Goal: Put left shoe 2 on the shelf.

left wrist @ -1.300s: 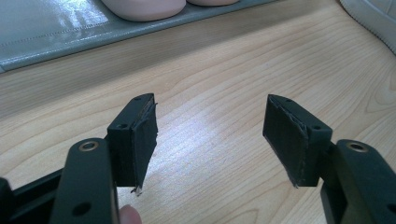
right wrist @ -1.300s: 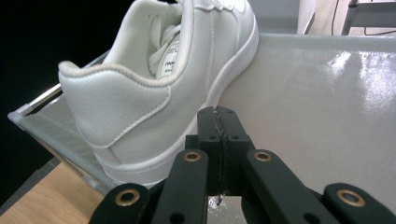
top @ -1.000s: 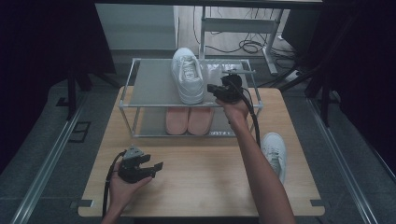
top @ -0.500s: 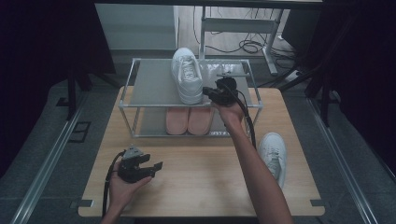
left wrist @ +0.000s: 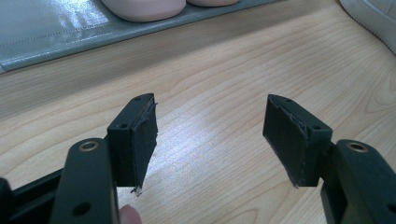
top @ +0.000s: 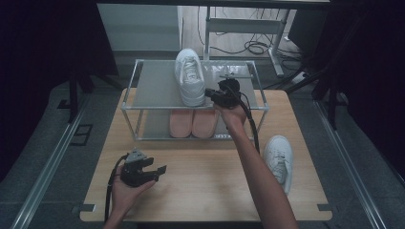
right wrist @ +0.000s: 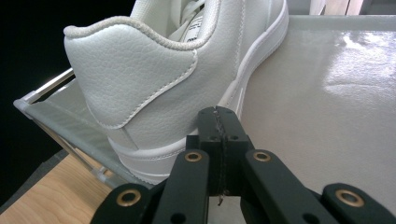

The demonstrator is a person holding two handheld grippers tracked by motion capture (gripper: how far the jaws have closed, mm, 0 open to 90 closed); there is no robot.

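A white sneaker (top: 190, 83) stands on the top shelf of a metal shoe rack (top: 153, 90), toe pointing away. My right gripper (top: 209, 93) is at its heel, on the right side. In the right gripper view the jaws (right wrist: 219, 116) are shut with nothing between them, their tips right against the sole edge of the sneaker (right wrist: 140, 79). A second white sneaker (top: 279, 157) lies on the wooden table at the right. My left gripper (top: 156, 169) rests low over the table at the front left; its jaws (left wrist: 210, 130) stand open and empty.
A pair of pink shoes (top: 192, 123) sits on the rack's lower shelf, also seen as pink shoes (left wrist: 144, 7) in the left gripper view. The rack takes up the back half of the table (top: 200, 191). Cables and desk legs lie on the floor behind.
My right gripper has shifted slightly left, closer to the sneaker's heel on the top shelf. The left gripper has stayed put.
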